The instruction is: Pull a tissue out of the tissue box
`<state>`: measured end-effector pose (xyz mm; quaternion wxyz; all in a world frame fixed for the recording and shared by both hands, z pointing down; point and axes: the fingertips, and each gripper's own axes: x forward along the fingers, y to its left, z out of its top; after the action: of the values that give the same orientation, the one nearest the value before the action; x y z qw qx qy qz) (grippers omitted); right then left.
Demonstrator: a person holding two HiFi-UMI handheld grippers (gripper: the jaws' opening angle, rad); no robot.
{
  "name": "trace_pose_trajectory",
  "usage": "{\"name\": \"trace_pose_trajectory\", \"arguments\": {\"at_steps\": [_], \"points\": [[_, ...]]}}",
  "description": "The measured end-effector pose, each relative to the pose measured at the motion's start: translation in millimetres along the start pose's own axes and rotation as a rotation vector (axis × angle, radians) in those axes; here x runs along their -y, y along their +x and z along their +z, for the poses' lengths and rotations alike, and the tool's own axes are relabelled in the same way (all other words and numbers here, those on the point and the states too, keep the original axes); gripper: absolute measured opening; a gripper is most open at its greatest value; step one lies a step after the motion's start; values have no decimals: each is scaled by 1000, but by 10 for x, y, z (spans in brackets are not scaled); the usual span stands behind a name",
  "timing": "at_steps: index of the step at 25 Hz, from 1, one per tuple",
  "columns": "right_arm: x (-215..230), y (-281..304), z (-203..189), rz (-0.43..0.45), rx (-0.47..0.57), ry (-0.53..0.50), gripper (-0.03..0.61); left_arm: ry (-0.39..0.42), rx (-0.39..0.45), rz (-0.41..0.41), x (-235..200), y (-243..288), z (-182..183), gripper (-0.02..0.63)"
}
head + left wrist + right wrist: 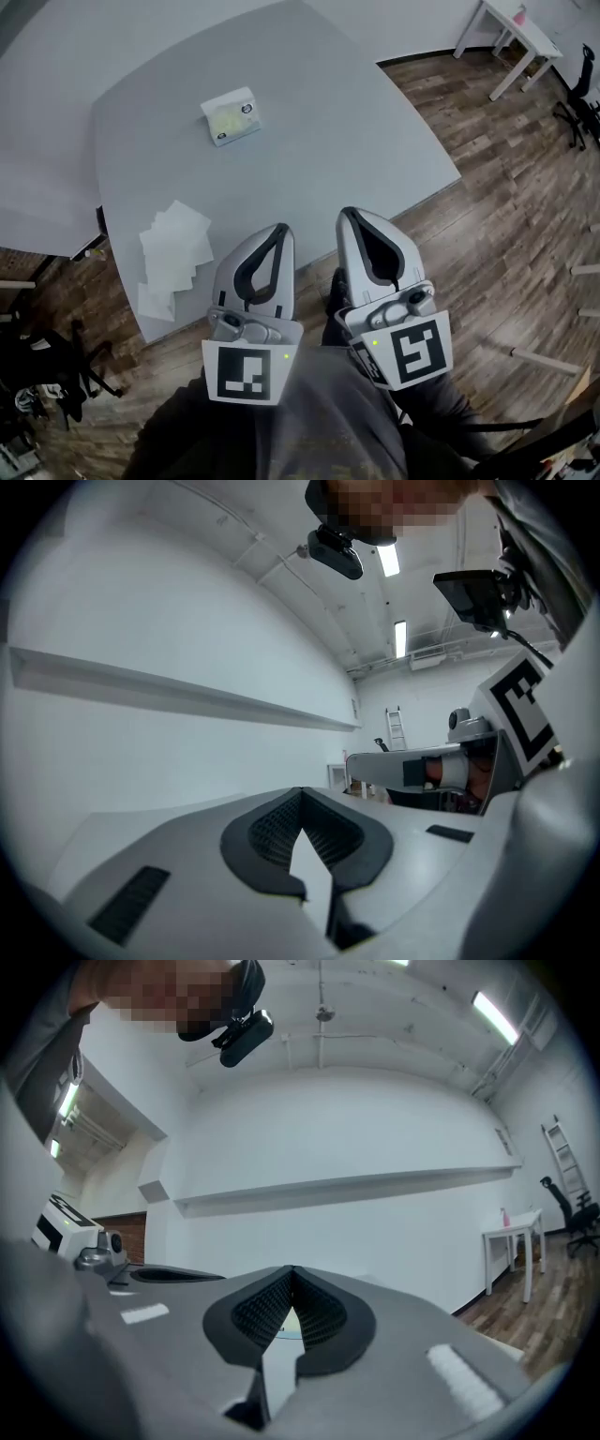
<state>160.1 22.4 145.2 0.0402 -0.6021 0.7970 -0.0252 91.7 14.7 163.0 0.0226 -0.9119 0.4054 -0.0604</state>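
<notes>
1. Both pairs of jaws are pressed together and hold nothing. My left gripper point(280, 230) and right gripper point(350, 216) sit side by side, tips just over the table's near edge.
2. The tissue box point(231, 116) sits on the grey table point(375, 122), well apart from both.
3. I judge a tissue light, soft and easily torn, so I should pinch it at the top opening.
4. Loose tissues point(174, 255) lie near the left edge.
5. Only the head view shows the box. My gripper views show closed tips against white wall.
</notes>
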Motion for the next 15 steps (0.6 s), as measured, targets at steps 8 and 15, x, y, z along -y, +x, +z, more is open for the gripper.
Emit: {"name": "trace_pose_trajectory", "arguments": {"at_steps": [8, 15], "points": [[727, 821, -164, 223, -67, 67, 2, -31, -66, 190, -190, 1025, 48, -2], [795, 1445, -225, 368, -82, 63, 2, -27, -66, 373, -658, 1219, 16, -2]]}}
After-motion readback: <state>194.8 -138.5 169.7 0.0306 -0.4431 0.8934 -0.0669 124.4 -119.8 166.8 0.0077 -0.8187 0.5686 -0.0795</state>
